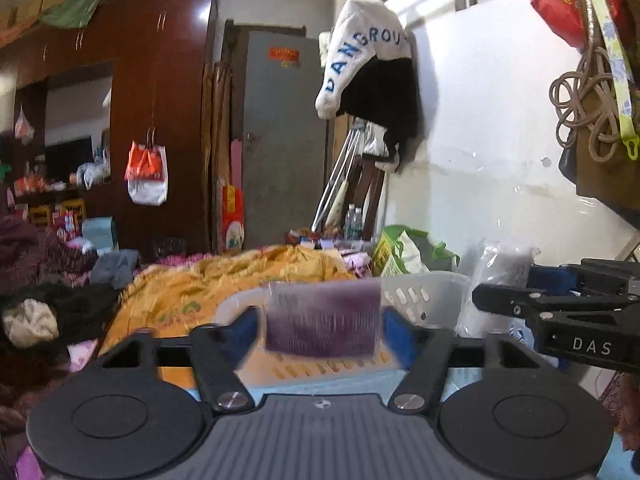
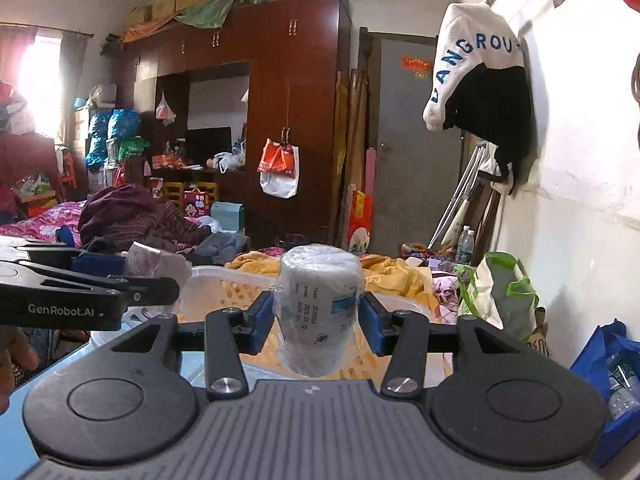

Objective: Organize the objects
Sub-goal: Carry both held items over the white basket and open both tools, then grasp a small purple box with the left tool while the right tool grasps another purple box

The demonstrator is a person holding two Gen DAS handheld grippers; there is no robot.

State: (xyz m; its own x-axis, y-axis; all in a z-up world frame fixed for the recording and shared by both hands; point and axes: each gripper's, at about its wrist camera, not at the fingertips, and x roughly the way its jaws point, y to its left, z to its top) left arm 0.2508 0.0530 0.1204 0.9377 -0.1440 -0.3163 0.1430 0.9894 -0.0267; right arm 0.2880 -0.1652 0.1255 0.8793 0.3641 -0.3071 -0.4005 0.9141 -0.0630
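A purple wrapped pack [image 1: 323, 322] shows blurred between the blue pads of my left gripper [image 1: 322, 334]. The jaws stand wide and a thin gap shows at each side of the pack, so the gripper is open. My right gripper [image 2: 318, 324] is shut on a white plastic-wrapped roll [image 2: 320, 308], held upright between its blue pads. Both grippers hover side by side above a white slotted basket [image 1: 424, 296] [image 2: 224, 284]. The right gripper's black finger [image 1: 520, 308] enters the left wrist view from the right, and the left one's finger [image 2: 100, 292] enters the right wrist view from the left.
An orange-yellow blanket [image 1: 224, 280] lies behind the basket on a bed piled with clothes [image 2: 132, 216]. A green-and-white bag [image 2: 500, 296] and a blue bag of bottles [image 2: 612, 368] stand by the white wall on the right. A dark wardrobe [image 2: 296, 120] and a grey door [image 1: 280, 140] stand at the back.
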